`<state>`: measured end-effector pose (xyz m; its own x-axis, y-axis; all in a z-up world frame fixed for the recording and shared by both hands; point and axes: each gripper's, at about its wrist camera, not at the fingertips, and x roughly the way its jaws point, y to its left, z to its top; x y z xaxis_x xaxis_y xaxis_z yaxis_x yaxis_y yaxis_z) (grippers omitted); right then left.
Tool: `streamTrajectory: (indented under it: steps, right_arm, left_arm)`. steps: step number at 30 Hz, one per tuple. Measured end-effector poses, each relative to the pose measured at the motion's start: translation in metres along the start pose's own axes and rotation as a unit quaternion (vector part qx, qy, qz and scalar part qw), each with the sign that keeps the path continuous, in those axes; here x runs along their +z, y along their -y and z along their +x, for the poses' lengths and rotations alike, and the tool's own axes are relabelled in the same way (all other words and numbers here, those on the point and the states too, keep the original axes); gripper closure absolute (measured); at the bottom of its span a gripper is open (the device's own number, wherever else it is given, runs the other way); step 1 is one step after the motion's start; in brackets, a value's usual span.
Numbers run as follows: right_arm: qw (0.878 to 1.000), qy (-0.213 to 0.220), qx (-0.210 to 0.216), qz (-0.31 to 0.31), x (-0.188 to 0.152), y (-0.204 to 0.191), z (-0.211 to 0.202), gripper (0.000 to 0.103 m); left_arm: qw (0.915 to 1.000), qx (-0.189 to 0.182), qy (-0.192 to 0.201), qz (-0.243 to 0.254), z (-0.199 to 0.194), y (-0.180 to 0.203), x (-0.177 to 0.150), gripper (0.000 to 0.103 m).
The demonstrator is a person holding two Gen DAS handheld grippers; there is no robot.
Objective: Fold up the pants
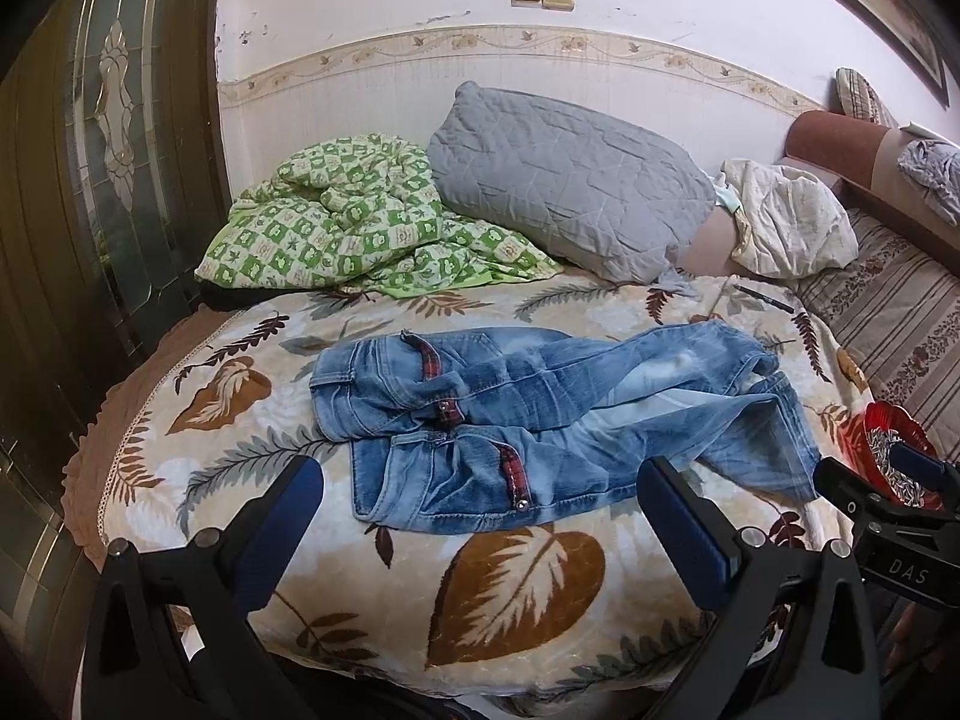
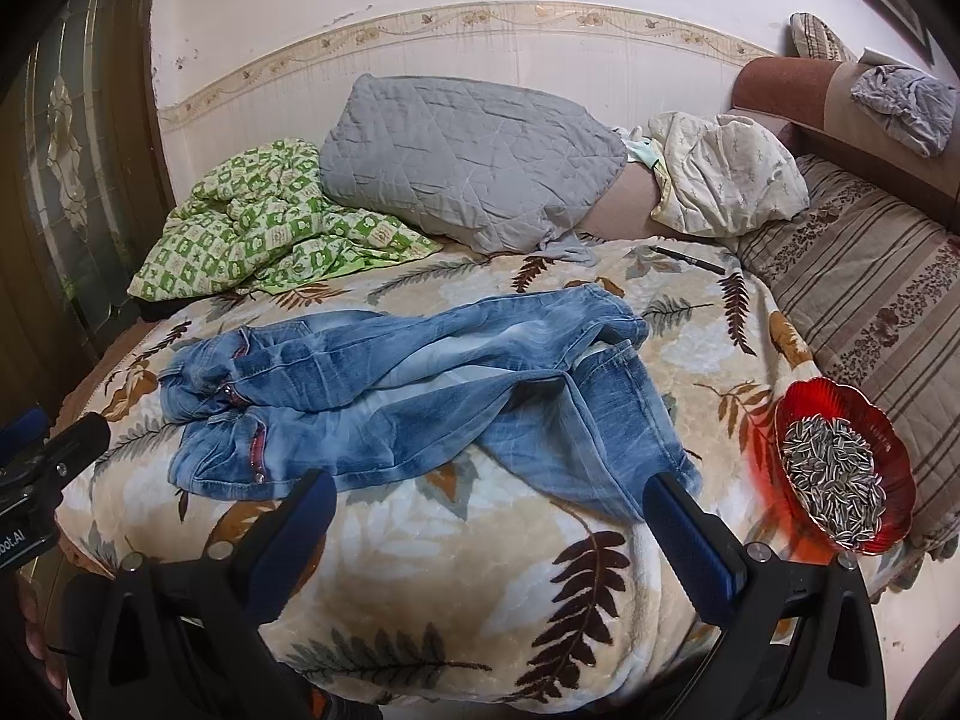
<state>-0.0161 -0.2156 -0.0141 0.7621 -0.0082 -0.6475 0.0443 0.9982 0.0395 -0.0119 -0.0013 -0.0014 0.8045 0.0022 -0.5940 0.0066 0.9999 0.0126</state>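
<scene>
Fingers (image 1: 300, 480) of both grippers spread apart near jeans (image 1: 540, 408), bedspread (image 1: 516, 576) edge below.

pants (image 1: 540, 414) on the blanket (image 1: 510, 588), pillow (image 1: 564, 186) behind them, bowl of seeds (image 2: 840, 474) to their right

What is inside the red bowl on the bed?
The red bowl holds a heap of striped sunflower seeds. They cover most of the bottom, so whether anything lies beneath them cannot be seen.
</scene>
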Motion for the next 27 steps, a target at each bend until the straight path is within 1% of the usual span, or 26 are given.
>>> streamTrajectory:
  steps: [7,16,27]
  right_arm:
    - [1.000,-0.004,0.000,0.000,-0.0006,-0.0008,0.0023,0.000]
    - [1.000,-0.006,-0.002,0.001,-0.0007,-0.0006,0.0026,0.000]
    - [1.000,-0.006,-0.002,0.001,0.0001,-0.0008,0.0022,0.000]
  left_arm:
    - [1.0000,0.003,-0.001,-0.004,0.0023,-0.0024,-0.0010,0.000]
    - [1.0000,0.005,0.000,0.006,0.0044,0.0010,-0.0040,0.000]
    - [1.0000,0.007,-0.002,0.005,0.0054,-0.0003,-0.0059,0.000]
